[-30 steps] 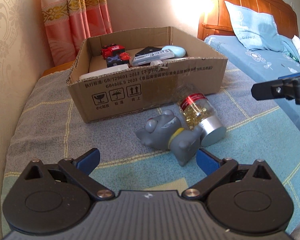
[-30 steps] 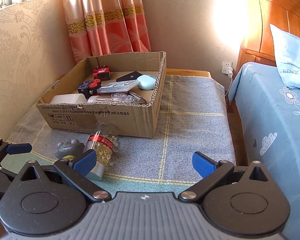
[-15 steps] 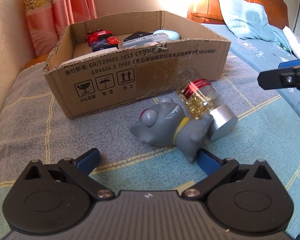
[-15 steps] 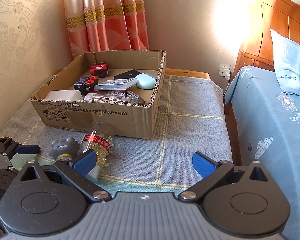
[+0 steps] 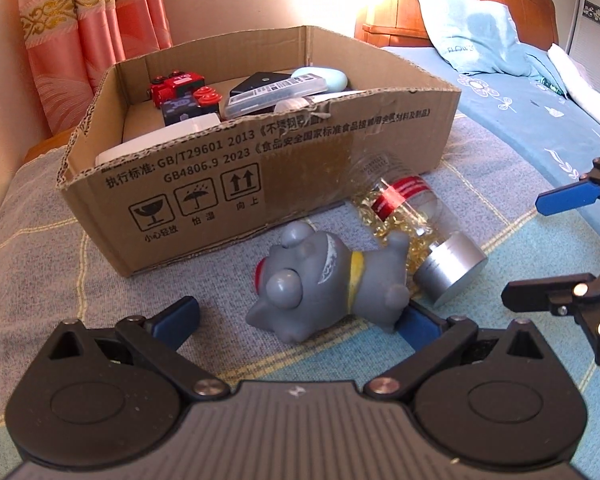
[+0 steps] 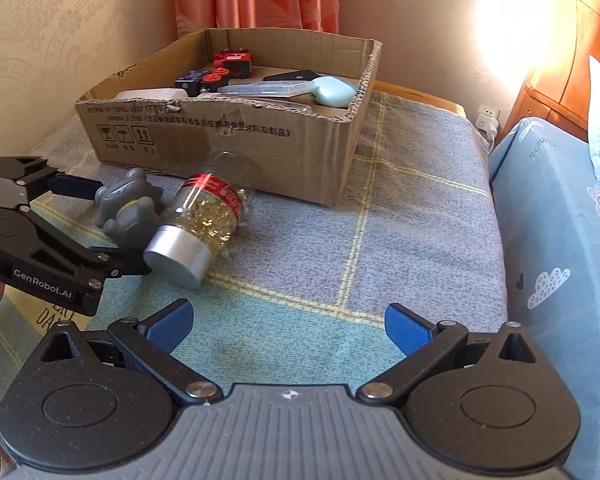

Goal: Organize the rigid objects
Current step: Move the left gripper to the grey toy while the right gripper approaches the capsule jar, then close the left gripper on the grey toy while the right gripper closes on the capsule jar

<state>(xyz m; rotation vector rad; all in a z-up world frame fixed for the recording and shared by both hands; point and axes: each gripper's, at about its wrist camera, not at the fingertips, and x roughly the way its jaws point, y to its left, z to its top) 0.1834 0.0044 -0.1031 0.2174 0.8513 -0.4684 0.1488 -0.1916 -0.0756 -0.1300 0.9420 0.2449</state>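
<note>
A grey rubber dog toy [image 5: 324,280] with a yellow collar lies on its side on the blanket, in front of the cardboard box [image 5: 300,184]. My left gripper [image 5: 300,320] is open, its fingers on either side of the toy. Beside the toy lies a clear bottle [image 5: 412,216] of golden capsules with a red band and a silver cap. From the right wrist view the toy [image 6: 126,204] and bottle [image 6: 204,216] sit at the left with the left gripper [image 6: 100,224] around the toy. My right gripper [image 6: 288,330] is open over bare blanket.
The cardboard box [image 6: 228,136] holds red toy cars [image 5: 176,84], a dark block, a remote, a pale blue case and a white container. The bed with blue sheets [image 6: 560,240] and a pillow [image 5: 468,40] lies to the right. Curtains and wall stand behind the box.
My left gripper has moved forward and down until its open fingers flank the grey dog toy. My right gripper has moved closer to the bottle and the box.
</note>
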